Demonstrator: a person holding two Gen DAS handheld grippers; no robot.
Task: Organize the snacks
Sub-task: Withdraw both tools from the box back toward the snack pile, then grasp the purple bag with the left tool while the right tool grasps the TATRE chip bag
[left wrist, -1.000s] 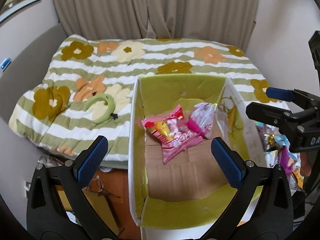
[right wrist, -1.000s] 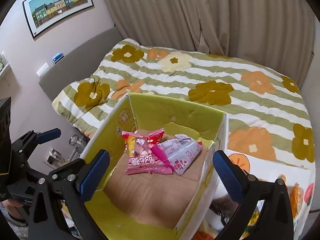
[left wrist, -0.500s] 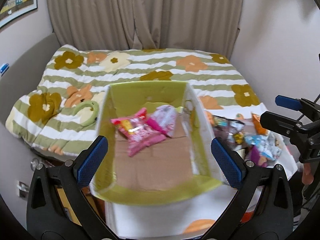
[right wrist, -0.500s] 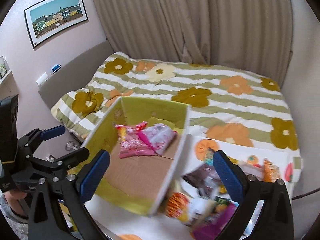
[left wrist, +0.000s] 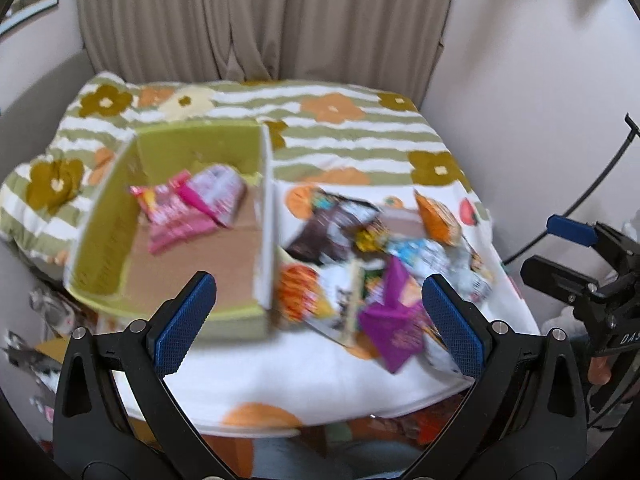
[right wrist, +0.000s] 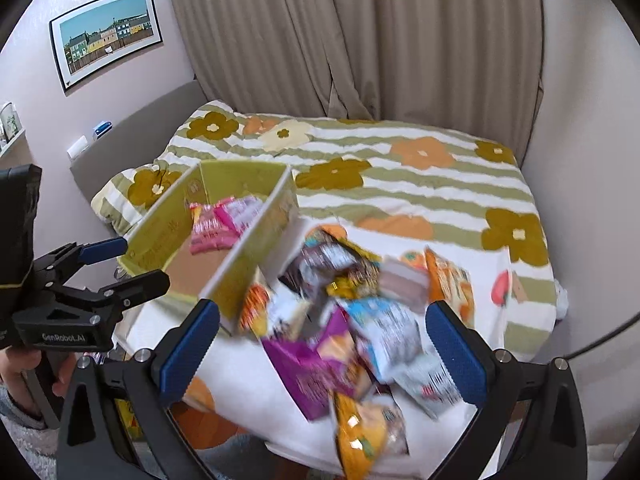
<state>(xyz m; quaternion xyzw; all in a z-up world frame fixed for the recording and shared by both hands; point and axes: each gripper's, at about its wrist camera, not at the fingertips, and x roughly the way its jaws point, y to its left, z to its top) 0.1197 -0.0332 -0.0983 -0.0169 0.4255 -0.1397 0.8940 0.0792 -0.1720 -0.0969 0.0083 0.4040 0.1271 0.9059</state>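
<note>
Both the left gripper (left wrist: 319,308) and right gripper (right wrist: 318,338) gape empty above the snack pile (right wrist: 360,320), right of the green box (left wrist: 120,248).

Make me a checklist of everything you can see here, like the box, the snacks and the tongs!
Surface: white cloth with orange prints, at the foot of a flowered bed.
Job's things: green box holding two pink packets; loose snack pile right of the box, outside it.
Clutter: nothing seen beyond the pile.
Tongs: left tongs open, empty, above the cloth; right tongs open, empty, over the pile.
Cables: black cable along the right wall.
Surroundings: beige curtain, framed picture, grey headboard.
</note>
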